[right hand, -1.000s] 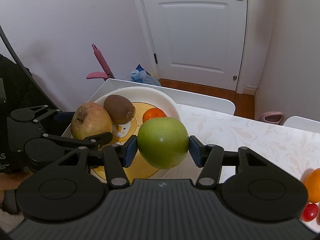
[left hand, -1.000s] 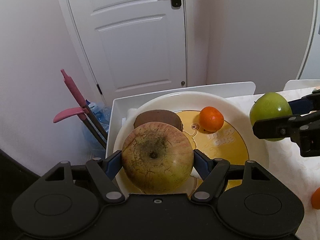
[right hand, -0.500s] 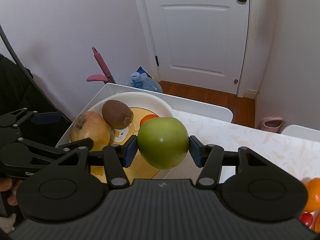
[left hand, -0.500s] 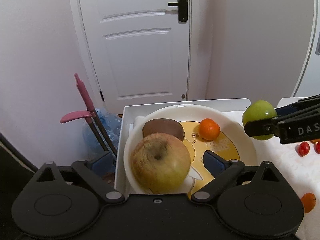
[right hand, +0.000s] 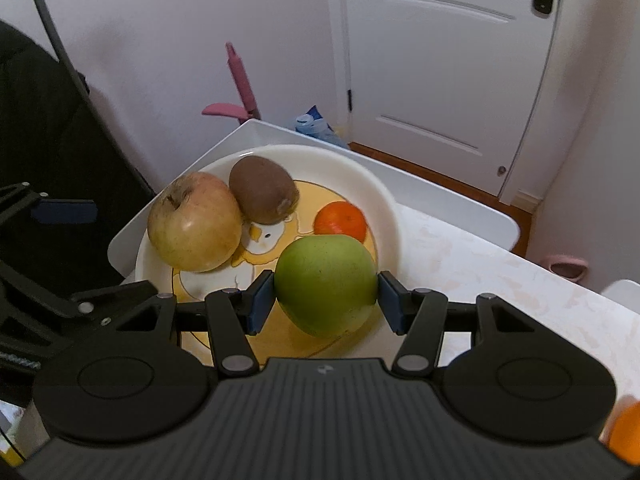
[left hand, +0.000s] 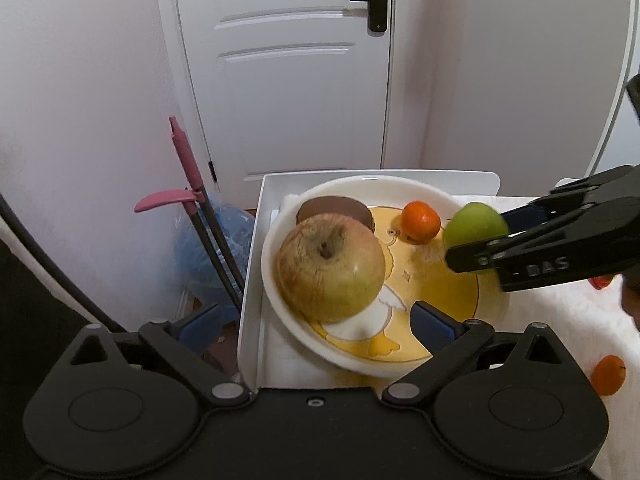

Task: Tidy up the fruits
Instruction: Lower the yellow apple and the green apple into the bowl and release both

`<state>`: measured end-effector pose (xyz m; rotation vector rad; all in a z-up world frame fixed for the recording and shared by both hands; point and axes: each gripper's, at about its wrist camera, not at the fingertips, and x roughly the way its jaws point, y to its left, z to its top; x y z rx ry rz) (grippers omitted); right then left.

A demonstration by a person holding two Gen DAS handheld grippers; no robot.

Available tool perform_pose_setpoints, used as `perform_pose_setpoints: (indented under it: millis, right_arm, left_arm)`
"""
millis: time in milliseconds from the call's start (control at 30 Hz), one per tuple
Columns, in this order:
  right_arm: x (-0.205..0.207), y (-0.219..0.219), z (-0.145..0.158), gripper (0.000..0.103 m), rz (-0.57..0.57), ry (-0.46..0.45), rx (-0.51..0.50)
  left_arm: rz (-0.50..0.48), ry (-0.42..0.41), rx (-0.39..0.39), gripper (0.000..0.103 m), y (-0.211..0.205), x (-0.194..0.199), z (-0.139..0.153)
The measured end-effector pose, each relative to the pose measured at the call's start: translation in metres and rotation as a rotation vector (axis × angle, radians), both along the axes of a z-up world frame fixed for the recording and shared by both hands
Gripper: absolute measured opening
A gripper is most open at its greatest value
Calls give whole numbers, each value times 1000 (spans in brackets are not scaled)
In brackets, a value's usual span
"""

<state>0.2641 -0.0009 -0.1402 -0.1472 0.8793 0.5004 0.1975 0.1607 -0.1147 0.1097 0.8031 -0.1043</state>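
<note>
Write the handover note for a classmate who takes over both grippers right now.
Left gripper: open, jaws just spread wide, nothing between the pads.
Right gripper: shut on the green apple, held over the bowl.
In the bowl: yellow-red apple, kiwi, tangerine.
Done: three fruits placed.
Left: set the green apple down, then fetch the orange and the small red fruit on the tablecloth.

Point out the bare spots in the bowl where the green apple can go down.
Free: the yellow floor of the bowl under the green apple, bordered by the tangerine behind and the near rim. Crowded: the left, where the yellow-red apple touches the kiwi.
</note>
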Motion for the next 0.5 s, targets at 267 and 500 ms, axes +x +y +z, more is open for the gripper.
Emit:
perform_pose_setpoints:
  millis: [267,500]
  right_arm:
    - [3,4,-9,72,31,13,-11]
    - [-4,-2,9,103,-30,-35,39]
  left_arm:
    - [2,5,-12,102,2,-4,-3]
    - [-17,-3,-27,102,1,-7,2]
